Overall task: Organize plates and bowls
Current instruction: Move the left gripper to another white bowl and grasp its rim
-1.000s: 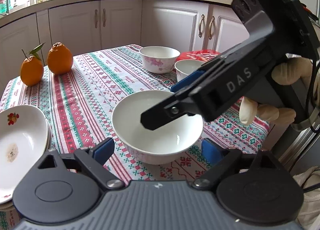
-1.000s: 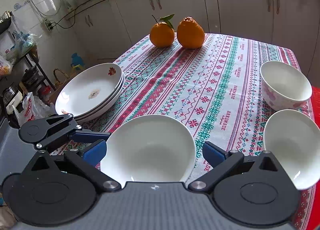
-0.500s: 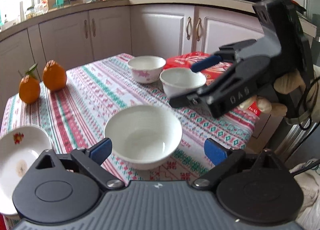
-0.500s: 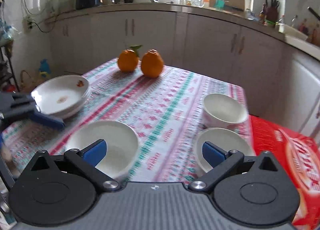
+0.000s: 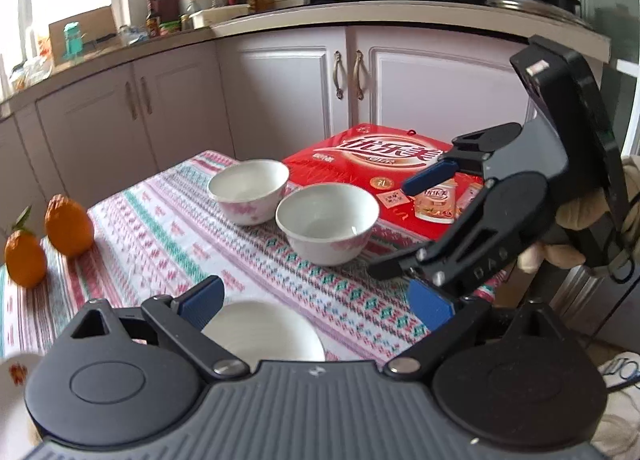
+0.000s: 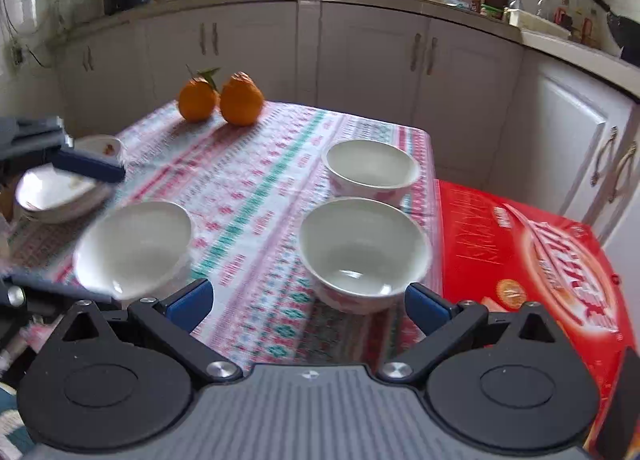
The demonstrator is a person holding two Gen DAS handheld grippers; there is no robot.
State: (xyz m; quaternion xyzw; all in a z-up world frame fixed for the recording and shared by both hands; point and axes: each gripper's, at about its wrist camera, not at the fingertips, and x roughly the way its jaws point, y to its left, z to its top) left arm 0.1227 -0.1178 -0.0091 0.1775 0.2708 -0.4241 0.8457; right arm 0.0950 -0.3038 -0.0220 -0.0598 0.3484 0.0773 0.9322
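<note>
Three bowls stand on the patterned cloth of the counter [image 6: 256, 179]: a plain white bowl [image 6: 132, 248] near the front left edge, a second white bowl [image 6: 364, 252] at the right beside a red carton [image 6: 532, 256], and a pink-flowered bowl [image 6: 372, 167] just behind that one, close to it though whether they touch cannot be told; one stack of plates [image 6: 60, 191] sits at the far left edge, its count unclear through blur; two oranges [image 6: 220, 99] rest side by side at the far end.

The left hand-held gripper [image 5: 316, 302] is spread wide and holds nothing, the plain white bowl showing below and between its blue pads [image 5: 200, 298]; the right hand-held gripper [image 6: 310, 302] is likewise spread and empty, hanging in front of the second white bowl, which lies just ahead of its right pad [image 6: 426, 308].

A second ago the right hand-held gripper reached over the plain white bowl, its finger inside the rim in the left wrist view; since then it has drawn back and swung right, so that the two rear bowls now fill its view; the left hand-held gripper has pulled back and lifted its aim, so the plain bowl has slid low in its frame and the carton has come into view; all three bowls keep their places.
</note>
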